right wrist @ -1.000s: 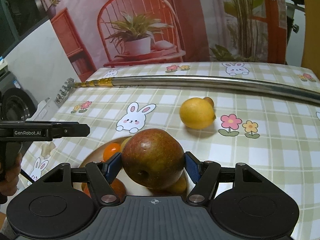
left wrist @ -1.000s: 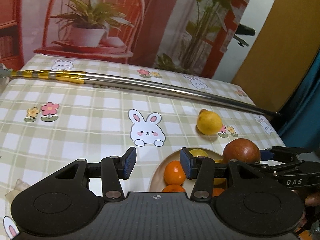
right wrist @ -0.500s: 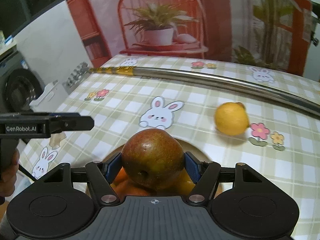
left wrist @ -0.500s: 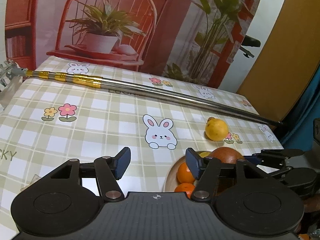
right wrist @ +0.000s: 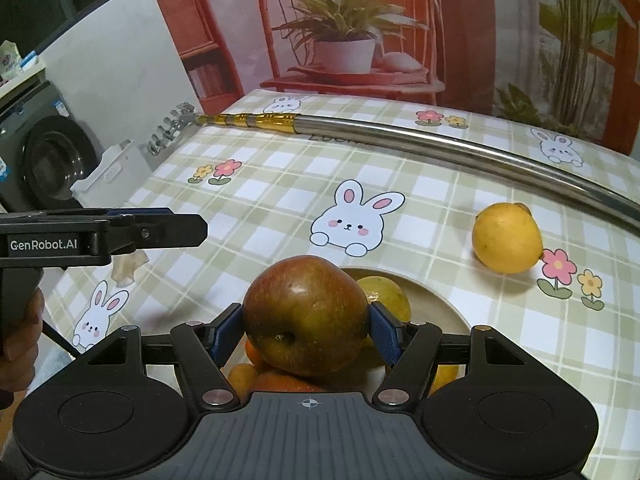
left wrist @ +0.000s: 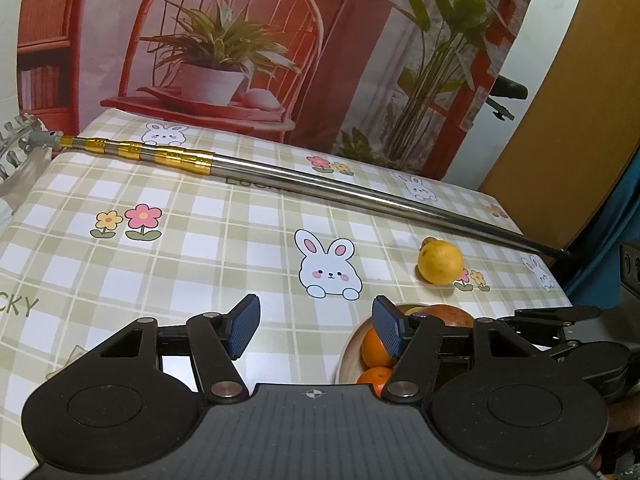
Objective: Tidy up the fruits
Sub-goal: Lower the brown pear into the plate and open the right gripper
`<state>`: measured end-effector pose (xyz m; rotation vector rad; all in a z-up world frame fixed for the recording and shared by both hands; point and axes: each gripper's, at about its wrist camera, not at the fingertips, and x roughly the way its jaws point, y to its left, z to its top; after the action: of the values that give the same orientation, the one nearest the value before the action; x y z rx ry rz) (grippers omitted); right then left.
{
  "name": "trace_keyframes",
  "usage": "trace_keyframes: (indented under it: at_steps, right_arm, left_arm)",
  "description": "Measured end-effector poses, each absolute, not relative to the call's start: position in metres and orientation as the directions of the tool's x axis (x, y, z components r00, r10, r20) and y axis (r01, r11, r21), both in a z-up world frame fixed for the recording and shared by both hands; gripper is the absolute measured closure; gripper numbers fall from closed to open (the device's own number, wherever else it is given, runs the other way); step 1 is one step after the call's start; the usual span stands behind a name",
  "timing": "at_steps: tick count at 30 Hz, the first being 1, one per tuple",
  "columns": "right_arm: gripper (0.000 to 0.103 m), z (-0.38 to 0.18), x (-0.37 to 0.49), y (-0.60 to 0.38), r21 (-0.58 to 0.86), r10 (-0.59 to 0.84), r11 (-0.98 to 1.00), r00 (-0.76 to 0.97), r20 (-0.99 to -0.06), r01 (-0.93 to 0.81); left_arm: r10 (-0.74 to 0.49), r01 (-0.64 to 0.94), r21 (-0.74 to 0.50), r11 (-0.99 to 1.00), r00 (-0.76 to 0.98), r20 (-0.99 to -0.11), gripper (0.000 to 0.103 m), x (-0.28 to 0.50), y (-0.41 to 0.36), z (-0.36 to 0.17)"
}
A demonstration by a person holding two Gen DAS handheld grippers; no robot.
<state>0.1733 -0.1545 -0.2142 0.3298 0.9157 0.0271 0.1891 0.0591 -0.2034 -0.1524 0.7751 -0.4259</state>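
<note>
The right gripper (right wrist: 306,330) clamps an apple (right wrist: 306,316) over the bowl (right wrist: 440,300) at the table's near edge. The left gripper (left wrist: 316,330), jaws apart, has just been opening, empty. A lemon (right wrist: 506,238) lies beyond the bowl.

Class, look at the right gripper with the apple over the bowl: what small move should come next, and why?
Probably lower the right gripper a little and open its jaws, setting the apple into the wooden bowl. The pads press on the apple, which hangs right above the bowl's oranges and yellow fruit. The left gripper is open and holds nothing. The lemon waits on the tablecloth.
</note>
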Motion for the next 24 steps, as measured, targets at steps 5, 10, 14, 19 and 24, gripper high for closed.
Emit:
trace_keyframes:
  at_steps: [5, 10, 14, 19, 24]
  right_arm:
    - [0.04, -0.218, 0.16, -0.17, 0.347, 0.16, 0.917, 0.615, -0.772, 0.197]
    - [0.04, -0.22, 0.154, -0.178, 0.39, 0.18, 0.896, 0.627, -0.758, 0.214]
    - [0.04, -0.219, 0.165, -0.168, 0.334, 0.158, 0.923, 0.604, -0.781, 0.191]
    - [0.039, -0.222, 0.172, -0.164, 0.323, 0.16, 0.928, 0.583, -0.796, 0.185]
    - [0.039, -0.222, 0.173, -0.163, 0.315, 0.159, 0.932, 0.575, -0.803, 0.182]
  left_arm:
    - [-0.427, 0.322, -0.282, 0.904, 0.63, -0.649, 0.038, 0.19, 0.057, -0.205]
    - [-0.426, 0.327, -0.277, 0.904, 0.627, -0.652, 0.038, 0.19, 0.055, -0.205]
    - [-0.426, 0.329, -0.274, 0.904, 0.627, -0.652, 0.037, 0.19, 0.055, -0.205]
    - [-0.422, 0.325, -0.272, 0.906, 0.628, -0.654, 0.034, 0.19, 0.055, -0.205]
    - [-0.417, 0.324, -0.267, 0.908, 0.627, -0.658, 0.034, 0.19, 0.054, -0.206]
